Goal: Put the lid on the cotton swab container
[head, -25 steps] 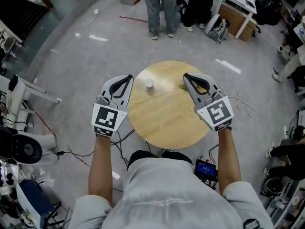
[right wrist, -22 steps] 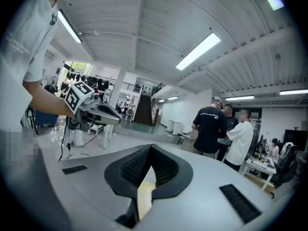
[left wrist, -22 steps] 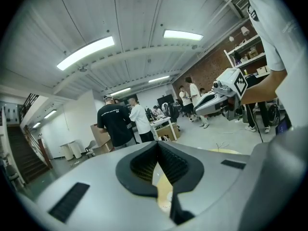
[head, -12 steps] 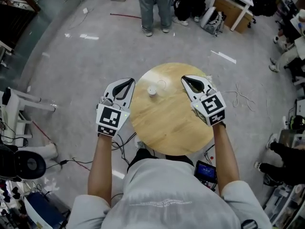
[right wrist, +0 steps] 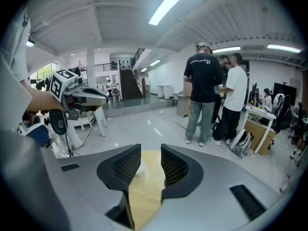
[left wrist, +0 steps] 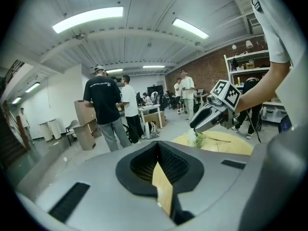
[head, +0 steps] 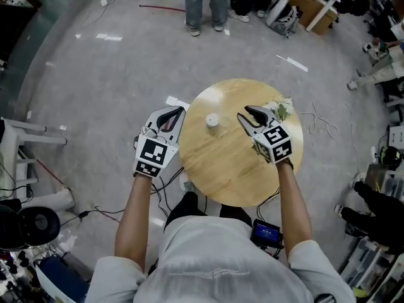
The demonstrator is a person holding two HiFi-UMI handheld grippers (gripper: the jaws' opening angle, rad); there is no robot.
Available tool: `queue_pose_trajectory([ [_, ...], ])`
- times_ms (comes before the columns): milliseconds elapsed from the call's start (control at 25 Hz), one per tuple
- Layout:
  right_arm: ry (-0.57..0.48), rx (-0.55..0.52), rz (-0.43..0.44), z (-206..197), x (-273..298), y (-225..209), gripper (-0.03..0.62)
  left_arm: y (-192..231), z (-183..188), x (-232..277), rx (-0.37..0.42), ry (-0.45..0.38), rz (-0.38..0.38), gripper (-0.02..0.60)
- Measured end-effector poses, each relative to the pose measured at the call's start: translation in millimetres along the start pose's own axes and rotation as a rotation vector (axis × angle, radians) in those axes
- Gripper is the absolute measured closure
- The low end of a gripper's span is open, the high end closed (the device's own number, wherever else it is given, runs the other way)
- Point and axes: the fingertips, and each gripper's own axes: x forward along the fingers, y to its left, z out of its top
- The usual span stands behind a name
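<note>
The cotton swab container (head: 213,120) stands on the round table (head: 233,175), toward its far left part, well apart from a flower sprig (head: 282,109) at the table's far right edge. Just right of the table a loose cable (head: 319,124) lies on the floor. Beyond the table, further back, two people (head: 205,5) stand side by side.

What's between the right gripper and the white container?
Only the bare round wooden table, in the head view. The right gripper is opening its jaws, empty; the small white round container stands apart.

Right claw (head: 243,112) shifted nearer the cotton swab container (head: 213,120), jaws opening, empty
</note>
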Motion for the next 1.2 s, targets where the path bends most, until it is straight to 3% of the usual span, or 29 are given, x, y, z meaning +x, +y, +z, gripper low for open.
queue_pose_trajectory([
  [360, 0.129, 0.089, 0.038, -60.0, 63.9, -13.5, 0.387, 4.6, -44.4, 10.7, -0.054, 0.065, -0.019, 0.565],
  [680, 0.227, 0.143, 0.118, -104.6, 92.1, -10.8, 0.378, 3.2, -65.3, 10.9, -0.092, 0.103, -0.003, 0.565],
  [1200, 0.216, 0.153, 0.098, -105.6, 104.6, -5.0, 0.415, 4.5, -69.0, 10.9, -0.114, 0.100, -0.003, 0.565],
])
